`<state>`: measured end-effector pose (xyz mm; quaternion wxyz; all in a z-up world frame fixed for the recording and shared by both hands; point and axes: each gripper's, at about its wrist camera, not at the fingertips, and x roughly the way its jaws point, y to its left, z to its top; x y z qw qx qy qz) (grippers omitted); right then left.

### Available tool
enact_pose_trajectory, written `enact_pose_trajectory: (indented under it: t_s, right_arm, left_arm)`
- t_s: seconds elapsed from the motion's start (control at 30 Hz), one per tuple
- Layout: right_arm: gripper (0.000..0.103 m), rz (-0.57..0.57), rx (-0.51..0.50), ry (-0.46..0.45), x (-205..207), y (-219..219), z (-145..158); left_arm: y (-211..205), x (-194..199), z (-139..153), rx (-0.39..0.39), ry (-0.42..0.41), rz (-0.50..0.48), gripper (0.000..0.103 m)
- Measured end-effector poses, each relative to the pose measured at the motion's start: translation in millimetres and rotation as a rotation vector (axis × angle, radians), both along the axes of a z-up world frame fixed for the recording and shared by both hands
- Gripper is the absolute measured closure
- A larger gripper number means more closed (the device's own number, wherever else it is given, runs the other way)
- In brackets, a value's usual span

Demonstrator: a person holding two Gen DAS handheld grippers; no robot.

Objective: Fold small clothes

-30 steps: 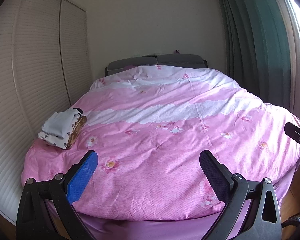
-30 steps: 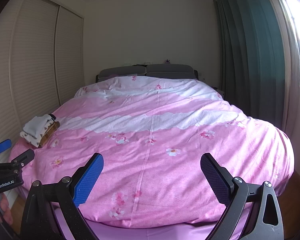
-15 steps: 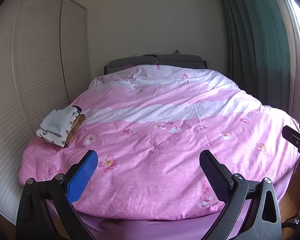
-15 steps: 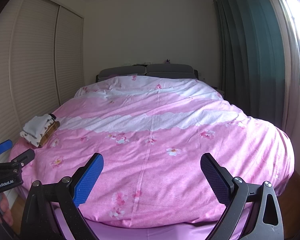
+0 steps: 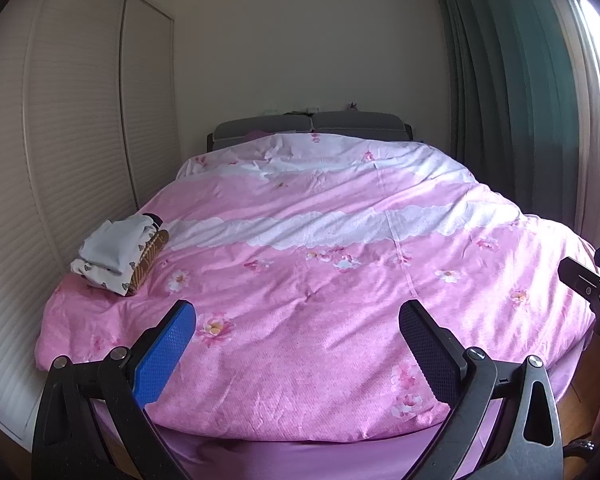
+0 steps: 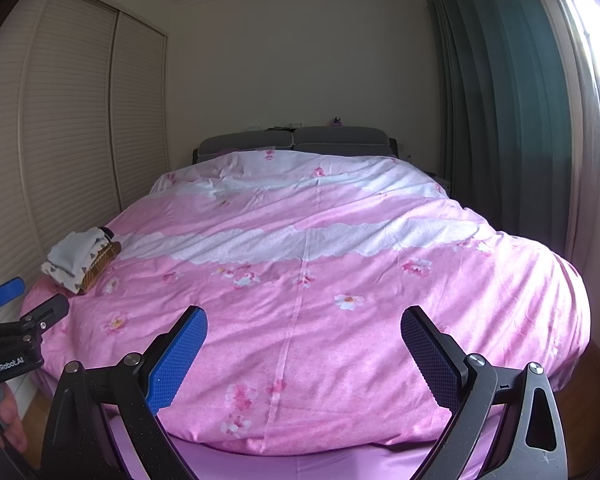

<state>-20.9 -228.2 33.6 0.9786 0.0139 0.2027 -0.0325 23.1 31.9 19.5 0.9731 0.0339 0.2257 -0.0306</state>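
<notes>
A pile of small clothes (image 5: 114, 250), pale grey and white with small prints, lies over a woven basket (image 5: 148, 260) at the left edge of the bed; the same pile of clothes (image 6: 76, 256) shows in the right wrist view. My left gripper (image 5: 298, 320) hangs open above the bed's foot end, holding nothing, well short of the pile. My right gripper (image 6: 304, 326) is also open and empty, further right over the foot of the bed. Each gripper's body shows at the other view's edge.
A pink floral duvet (image 5: 320, 272) covers the wide bed, with a grey headboard (image 5: 308, 126) at the far wall. Louvred wardrobe doors (image 5: 60, 160) run along the left, green curtains (image 5: 512, 100) and a window along the right. A hand (image 6: 8, 420) shows at lower left.
The left wrist view has drifted slightly left and back, so the clothes pile sits a little further right in it. The right gripper has barely moved. Both stay open.
</notes>
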Motion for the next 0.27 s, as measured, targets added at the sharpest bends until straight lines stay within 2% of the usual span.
enact_pose_trajectory:
  t_s: [0.27]
  right_arm:
    - [0.004,0.001,0.005,0.002,-0.7,2.6,-0.6]
  left_arm:
    - [0.1,0.8,1.3,0.016,-0.010,0.004,0.000]
